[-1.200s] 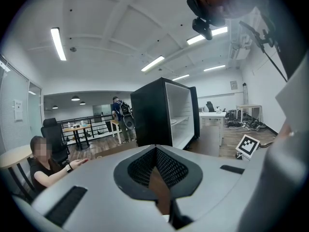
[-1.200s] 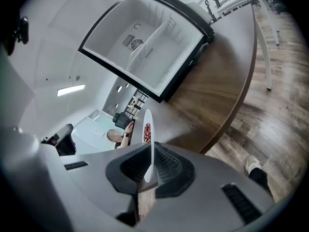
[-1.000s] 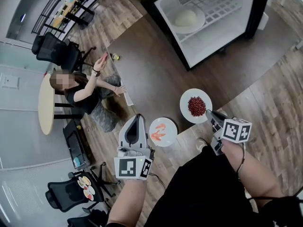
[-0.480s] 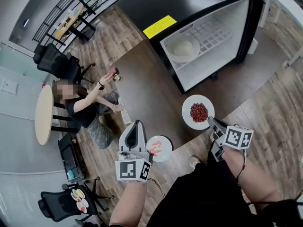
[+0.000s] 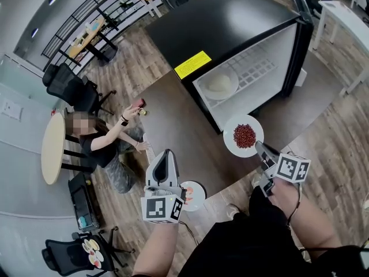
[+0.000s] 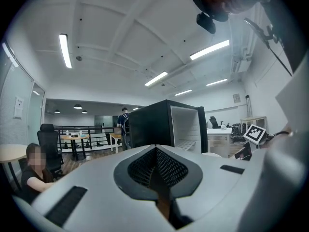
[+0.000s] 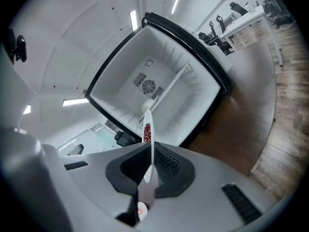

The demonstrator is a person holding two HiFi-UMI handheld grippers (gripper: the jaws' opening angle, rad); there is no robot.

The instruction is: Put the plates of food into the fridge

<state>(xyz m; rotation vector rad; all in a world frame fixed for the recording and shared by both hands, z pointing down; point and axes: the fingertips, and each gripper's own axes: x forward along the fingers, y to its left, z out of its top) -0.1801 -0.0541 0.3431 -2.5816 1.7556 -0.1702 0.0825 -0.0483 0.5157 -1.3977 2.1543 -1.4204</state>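
Wood-plank flooring (image 5: pixel 340 137) surrounds a dark brown patch of floor (image 5: pixel 179 120), and toward that patch's far edge stands a black fridge (image 5: pixel 230 27) with its door swung open. At the left end of its wire shelf (image 5: pixel 262 68) sits a plate with a pale mound (image 5: pixel 219 84). The right tool (image 5: pixel 259 148) pinches the near rim of a white plate of red food (image 5: pixel 229 141), holding it level in front of the open fridge and outside the cavity. The right gripper view shows that rim squeezed between the pads. The left tool (image 5: pixel 168 154) has its jaws pressed together with nothing between them. Just to its right, at the patch's near edge, lies a second plate (image 5: pixel 199 203) carrying orange-red bits, half hidden by the tool and too small to name. A person (image 5: pixel 98 140) sits on the floor by the patch's left edge.
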